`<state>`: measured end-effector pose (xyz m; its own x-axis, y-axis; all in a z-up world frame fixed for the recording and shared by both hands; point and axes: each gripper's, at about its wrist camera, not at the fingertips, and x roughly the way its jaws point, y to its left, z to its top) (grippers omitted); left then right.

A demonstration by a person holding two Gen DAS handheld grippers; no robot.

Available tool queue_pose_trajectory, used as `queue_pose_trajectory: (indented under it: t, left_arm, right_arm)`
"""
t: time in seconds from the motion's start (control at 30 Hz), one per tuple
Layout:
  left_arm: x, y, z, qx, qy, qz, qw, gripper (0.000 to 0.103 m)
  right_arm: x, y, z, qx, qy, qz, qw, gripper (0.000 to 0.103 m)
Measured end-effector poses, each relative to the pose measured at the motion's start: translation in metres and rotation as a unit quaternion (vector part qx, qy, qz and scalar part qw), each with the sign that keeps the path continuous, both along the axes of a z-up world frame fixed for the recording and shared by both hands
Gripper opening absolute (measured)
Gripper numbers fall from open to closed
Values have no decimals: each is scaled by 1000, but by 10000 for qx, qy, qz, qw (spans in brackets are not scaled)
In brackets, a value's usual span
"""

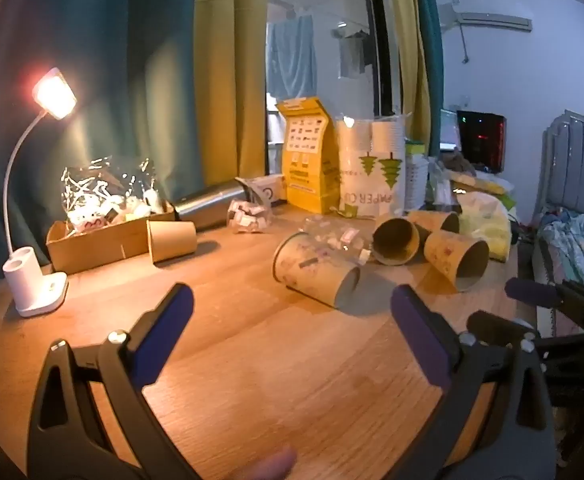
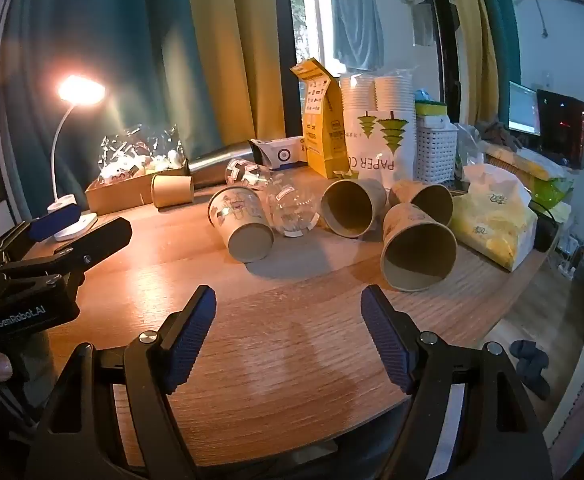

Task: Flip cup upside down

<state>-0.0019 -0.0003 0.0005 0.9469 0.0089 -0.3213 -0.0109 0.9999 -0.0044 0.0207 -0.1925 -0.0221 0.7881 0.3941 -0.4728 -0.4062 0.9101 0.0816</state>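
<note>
Several brown paper cups lie on their sides on the wooden table (image 1: 252, 344). The nearest printed cup (image 1: 313, 274) (image 2: 242, 222) lies with its base toward me. Other cups (image 1: 395, 240) (image 2: 417, 254) lie to its right with open mouths toward me, and a plain one (image 1: 172, 240) (image 2: 172, 190) lies by the cardboard box. My left gripper (image 1: 292, 300) is open and empty, just short of the nearest cup. My right gripper (image 2: 288, 300) is open and empty, in front of the cups. Each gripper shows at the edge of the other's view.
A lit white desk lamp (image 1: 36, 280) stands at the left. A cardboard box (image 1: 104, 236) with wrapped items, a steel flask (image 1: 212, 204), clear plastic cups (image 2: 292, 208), a yellow bag (image 2: 321, 120), a paper-cup pack (image 2: 379, 132) and a white basket (image 2: 435, 148) crowd the back. A plastic bag (image 2: 491, 220) lies right.
</note>
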Motion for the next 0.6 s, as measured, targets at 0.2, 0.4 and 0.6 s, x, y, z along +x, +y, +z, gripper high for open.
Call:
queue_pose_trajectory:
  t: [0.2,0.4,0.6]
  left_arm:
    - [3,5,-1,96,155,116,9998,100]
    - [-5,-1,2,100,102,167,9998,100]
    - [2,3,-2,71,205,216,9995,100]
  right_arm:
    - [3,-1,-2,7,-14,-14,10000,78]
    - [3,-1,1,21,10,-36,10000,78]
    - [3,-3,-1,68,-30,-63,10000,78]
